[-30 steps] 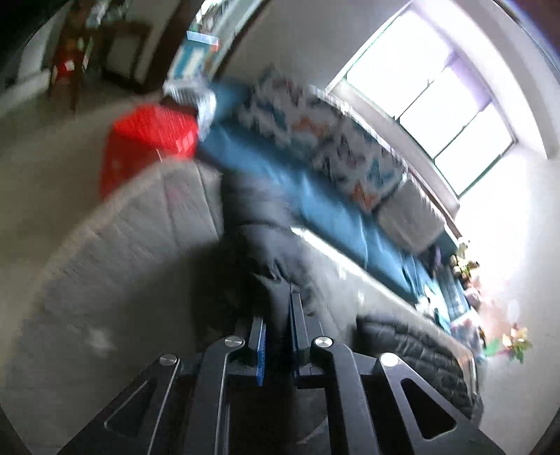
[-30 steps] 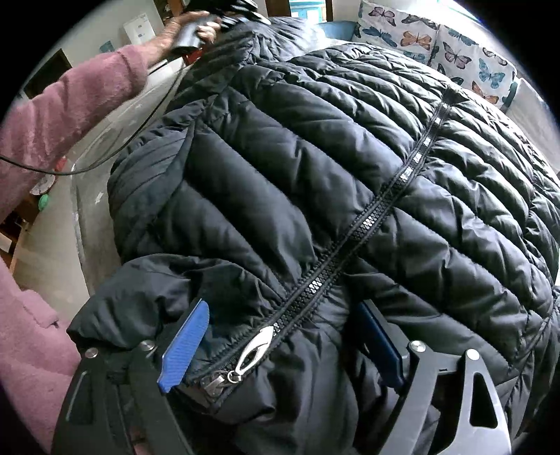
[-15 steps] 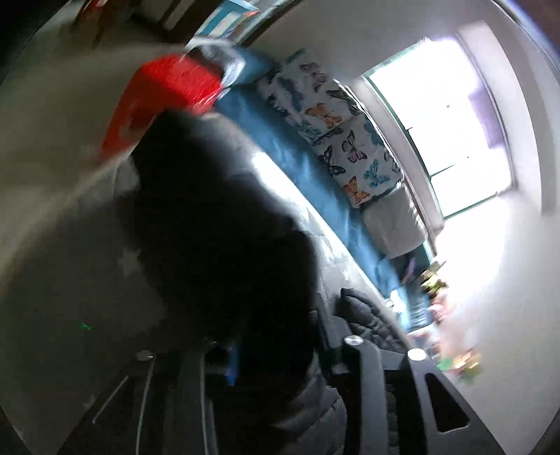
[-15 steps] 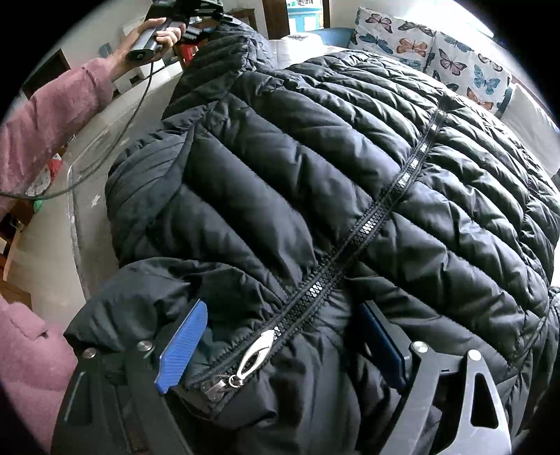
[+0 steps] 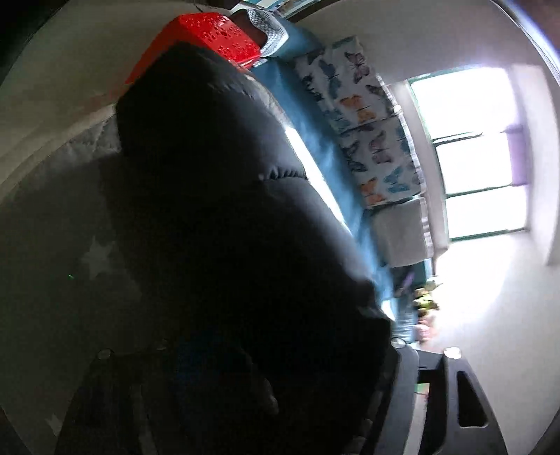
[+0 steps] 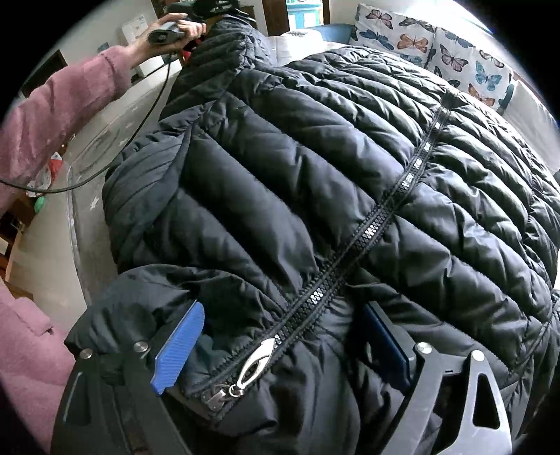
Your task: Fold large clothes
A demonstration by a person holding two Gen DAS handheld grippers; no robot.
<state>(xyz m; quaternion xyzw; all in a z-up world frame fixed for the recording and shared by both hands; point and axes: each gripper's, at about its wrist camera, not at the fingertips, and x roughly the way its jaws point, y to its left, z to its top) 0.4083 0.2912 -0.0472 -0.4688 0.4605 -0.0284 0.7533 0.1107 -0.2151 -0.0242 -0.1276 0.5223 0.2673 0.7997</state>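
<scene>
Black puffer jacket, quilted and zipped up the front, lies spread over a pale grey bed cover printed with white stars, filling most of the right wrist view. Its zipper runs from the near collar diagonally toward the far right, and the silver pull sits at the near end.

The right gripper straddles the collar: the jaws stand wide, one blue pad on the left of the zipper and the other dark pad on the right, with the bunched collar fabric between them. Whether the pads actually press on the fabric cannot be told.

At the far left a hand in a pink fuzzy sleeve holds the left gripper up by the jacket's raised sleeve, a black cable trailing from it. In the left wrist view the dark sleeve fills the middle and lies between the opening jaws, which stand partly apart; the view is too dark there to show whether a pad touches it.

Beyond stand a red plastic basket, a blue sofa with butterfly cushions and a bright window.
</scene>
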